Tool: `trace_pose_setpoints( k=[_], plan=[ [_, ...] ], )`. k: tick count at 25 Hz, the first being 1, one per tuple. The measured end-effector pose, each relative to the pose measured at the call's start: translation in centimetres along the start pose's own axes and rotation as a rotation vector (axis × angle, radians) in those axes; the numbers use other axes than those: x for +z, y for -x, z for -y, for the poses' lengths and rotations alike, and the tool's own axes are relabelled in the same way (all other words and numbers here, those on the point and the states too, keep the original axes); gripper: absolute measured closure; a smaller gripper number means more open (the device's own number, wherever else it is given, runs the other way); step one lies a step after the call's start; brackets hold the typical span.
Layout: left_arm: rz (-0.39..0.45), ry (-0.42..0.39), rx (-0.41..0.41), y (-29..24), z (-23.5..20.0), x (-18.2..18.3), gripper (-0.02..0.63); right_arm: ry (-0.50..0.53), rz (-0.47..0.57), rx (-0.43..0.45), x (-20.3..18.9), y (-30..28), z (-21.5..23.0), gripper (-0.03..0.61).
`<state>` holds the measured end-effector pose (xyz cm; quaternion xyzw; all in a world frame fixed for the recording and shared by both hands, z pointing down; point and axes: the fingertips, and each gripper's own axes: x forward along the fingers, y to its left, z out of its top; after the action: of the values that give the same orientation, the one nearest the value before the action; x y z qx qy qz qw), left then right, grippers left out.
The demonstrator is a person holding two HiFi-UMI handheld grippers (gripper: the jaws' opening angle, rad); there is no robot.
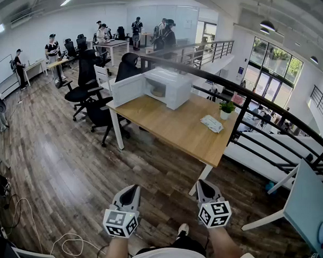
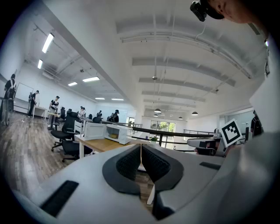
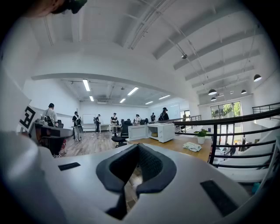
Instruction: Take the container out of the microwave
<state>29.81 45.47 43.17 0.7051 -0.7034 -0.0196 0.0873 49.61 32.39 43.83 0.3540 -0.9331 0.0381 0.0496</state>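
A white microwave (image 1: pixel 171 85) stands at the far end of a wooden table (image 1: pixel 177 129), its door (image 1: pixel 128 89) swung open to the left. Inside it sits a pale container (image 1: pixel 158 92). The left gripper view shows the microwave (image 2: pixel 114 132) small and far off, and so does the right gripper view, with the microwave (image 3: pixel 162 131) and the container (image 3: pixel 154 134). My left gripper (image 1: pixel 132 189) and right gripper (image 1: pixel 203 184) are held low near my body, well short of the table. Both are shut with nothing between the jaws, seen on the left gripper (image 2: pixel 141 147) and the right gripper (image 3: pixel 137 148).
A small potted plant (image 1: pixel 225 108) and a packet of wipes (image 1: pixel 212 123) lie on the table's right side. A black railing (image 1: pixel 268 103) runs behind it. Office chairs (image 1: pixel 91 91) stand to the left, a white table (image 1: pixel 307 205) at right, cables (image 1: pixel 67 244) on the floor. People stand far back.
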Motion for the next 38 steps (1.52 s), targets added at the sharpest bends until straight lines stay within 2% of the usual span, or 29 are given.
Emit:
trace_pose_setpoints(
  k=[13,19,25,29,38],
  plan=[
    [-0.013,-0.015,0.003,0.4,0.2,-0.3,0.577,-0.005,0.005,-0.009,-0.2,0.8,0.1,0.555],
    [-0.013,-0.008,0.006,0.6,-0.7,-0.3,0.577,0.084,0.033,0.022,0.6,-0.1,-2.1,0.555],
    [-0.021,-0.001,0.012,0.6,-2.5,-0.6,0.577,0.066,0.025,0.028,0.4,-1.5,-3.0,0.555],
    [-0.033,0.015,0.014,-0.3,-3.7,-0.9,0.577,0.074,0.013,0.021,0.7,-3.1,-3.2,0.555],
    [-0.021,0.030,0.040,-4.0,-7.1,0.4,0.577,0.109,0.008,0.089,2.4,-9.8,-3.9,0.555]
  ],
)
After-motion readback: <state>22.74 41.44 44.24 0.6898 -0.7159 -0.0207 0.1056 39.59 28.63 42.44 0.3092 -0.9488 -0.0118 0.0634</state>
